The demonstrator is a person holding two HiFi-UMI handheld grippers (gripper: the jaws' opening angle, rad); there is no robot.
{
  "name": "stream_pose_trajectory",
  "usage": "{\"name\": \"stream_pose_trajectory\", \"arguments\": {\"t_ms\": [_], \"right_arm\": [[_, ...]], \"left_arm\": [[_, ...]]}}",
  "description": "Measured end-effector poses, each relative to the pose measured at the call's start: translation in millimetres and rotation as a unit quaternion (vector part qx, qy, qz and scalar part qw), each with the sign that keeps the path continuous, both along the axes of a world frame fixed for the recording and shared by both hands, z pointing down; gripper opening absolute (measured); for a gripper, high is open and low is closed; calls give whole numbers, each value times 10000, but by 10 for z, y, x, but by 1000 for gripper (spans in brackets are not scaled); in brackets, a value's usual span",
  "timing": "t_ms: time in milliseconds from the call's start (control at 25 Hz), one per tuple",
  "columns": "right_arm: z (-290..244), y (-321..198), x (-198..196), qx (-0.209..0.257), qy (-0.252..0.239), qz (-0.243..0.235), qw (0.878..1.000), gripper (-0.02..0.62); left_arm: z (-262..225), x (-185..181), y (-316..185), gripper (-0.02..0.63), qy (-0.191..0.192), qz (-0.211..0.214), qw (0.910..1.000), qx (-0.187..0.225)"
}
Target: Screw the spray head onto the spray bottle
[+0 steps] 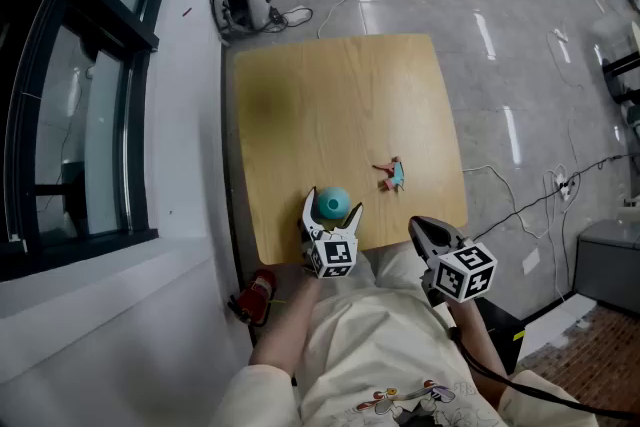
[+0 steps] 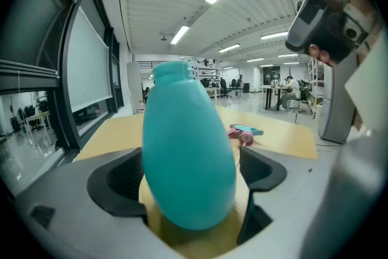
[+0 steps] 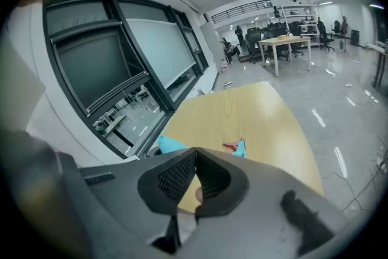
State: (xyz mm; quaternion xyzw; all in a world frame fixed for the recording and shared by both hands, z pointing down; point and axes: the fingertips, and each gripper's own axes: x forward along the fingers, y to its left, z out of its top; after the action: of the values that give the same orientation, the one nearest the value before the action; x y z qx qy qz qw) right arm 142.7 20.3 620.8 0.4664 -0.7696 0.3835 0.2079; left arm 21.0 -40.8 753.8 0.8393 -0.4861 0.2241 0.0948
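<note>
Spray bottle [image 2: 188, 148] between left gripper's [image 1: 334, 203] spread jaws, seemingly ungripped.

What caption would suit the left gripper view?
Left claw open around upright teal spray bottle, spray head lying behind.

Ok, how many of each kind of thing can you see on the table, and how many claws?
Spray bottle: 1
Spray head: 1
Claws: 2, the left claw and the right claw
Total: 4
</note>
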Motion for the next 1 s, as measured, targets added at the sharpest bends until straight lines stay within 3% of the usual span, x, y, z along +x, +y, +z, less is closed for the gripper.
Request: {"name": "stream_pose_trajectory", "arguments": {"t_ms": [200,400,560,680,760,800,960,1000], "right_arm": [[106,-48,-186,42,-48,-226,9997,6],[112,-115,-226,79,-104,-215,9997,6],[308,-297,-122,-189,-226,242,9993,6],[528,-467,-14,-746,-818,844,9903,8],[678,-583,41,-1213,-1388,1362,9734,8],[774,-619,61,-1502,-1696,1677,9595,12],[1156,-711,134,-2525,-2770,2955,8788,95],[1200,-758,167,-2612,-2825,3080,8701,100]], "left_arm": [[143,-61,-334,431,-300,-17,9993,-221],[-266,-59,-292,426,-314,158,9990,-263],[-689,-92,-172,426,-190,233,9994,-155],[-1003,-47,-72,426,-78,217,9997,-42],[-1129,7,11,426,-80,253,9996,-90],[-1155,29,58,426,-103,293,9995,-117],[-1161,56,168,427,-186,420,9988,-144],[-1171,57,172,428,-176,420,9989,-128]]}}
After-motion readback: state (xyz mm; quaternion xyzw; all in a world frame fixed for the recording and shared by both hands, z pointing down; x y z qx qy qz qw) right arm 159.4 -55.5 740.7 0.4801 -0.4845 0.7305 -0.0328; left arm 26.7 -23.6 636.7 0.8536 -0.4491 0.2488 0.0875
